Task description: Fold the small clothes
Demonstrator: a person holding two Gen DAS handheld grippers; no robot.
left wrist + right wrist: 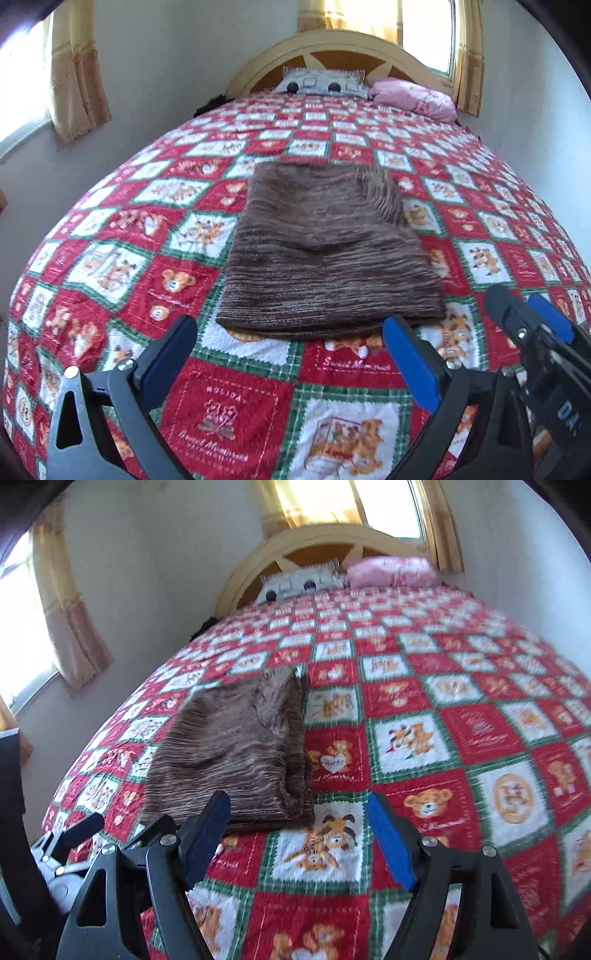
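A brown striped knit garment (325,251) lies folded flat on the red, white and green teddy-bear bedspread (236,406). My left gripper (291,343) hovers just short of its near edge, jaws wide apart, nothing between them. The right gripper (528,317) shows at the lower right of the left wrist view, beside the garment. In the right wrist view the garment (236,753) lies ahead and to the left, and my right gripper (299,830) is open and empty, near its front right corner. The left gripper (81,827) appears at the lower left there.
At the head of the bed a patterned grey pillow (317,83) and a pink pillow (413,98) lean on the curved wooden headboard (332,44). Curtained windows (70,66) flank the bed. The bedspread (461,738) stretches to the right of the garment.
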